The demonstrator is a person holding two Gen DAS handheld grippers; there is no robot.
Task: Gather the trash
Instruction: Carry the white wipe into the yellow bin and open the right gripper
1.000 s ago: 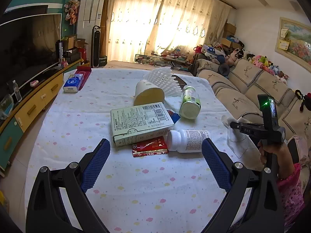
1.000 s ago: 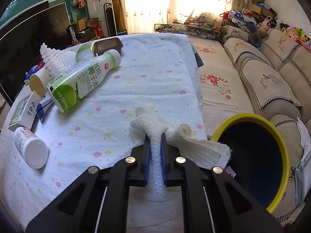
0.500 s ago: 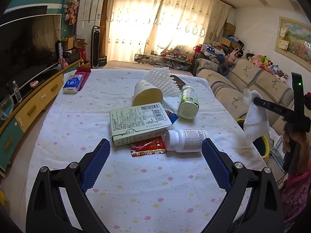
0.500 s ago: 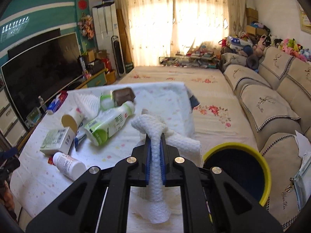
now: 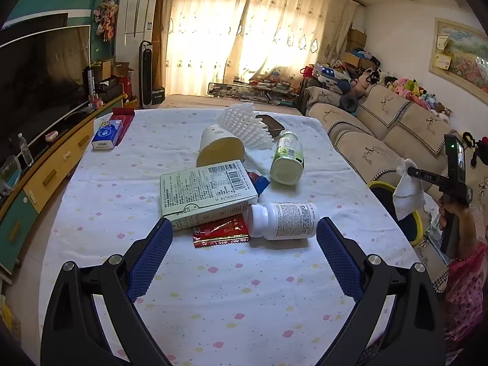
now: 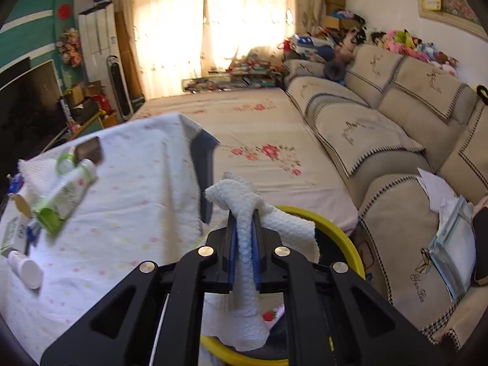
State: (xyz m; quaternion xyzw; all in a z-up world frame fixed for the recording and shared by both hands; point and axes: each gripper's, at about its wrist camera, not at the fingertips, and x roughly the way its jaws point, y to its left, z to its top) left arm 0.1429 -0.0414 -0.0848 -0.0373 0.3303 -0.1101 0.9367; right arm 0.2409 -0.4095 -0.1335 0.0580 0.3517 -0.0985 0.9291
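Your right gripper (image 6: 244, 231) is clamped on a crumpled white paper towel (image 6: 247, 244): the two blue pads press on it from both sides, with one lump of the towel above them and a long tail hanging below. A loose flap spreads to the right of the jaws. Under the towel you can see the yellow-rimmed trash bin (image 6: 341, 231), which stands on the floor between the table and the sofa (image 6: 381, 140); the towel hangs over its opening and I cannot tell if the tail touches the rim. In the left wrist view the same towel (image 5: 407, 192) hangs from the right gripper (image 5: 410, 170) just above the bin (image 5: 381, 186), off the table edge. Your left gripper (image 5: 244, 253) is wide apart and holds nothing; its blue pads stand above the tablecloth (image 5: 213, 289), one on each side of the things near you. Between and just beyond them lie a white pill bottle (image 5: 282, 220) on its side, a red sachet (image 5: 221, 231) touching its cap, and a pale green carton (image 5: 204, 190) that partly covers the sachet. Farther back lies a green drink bottle (image 5: 287, 163).
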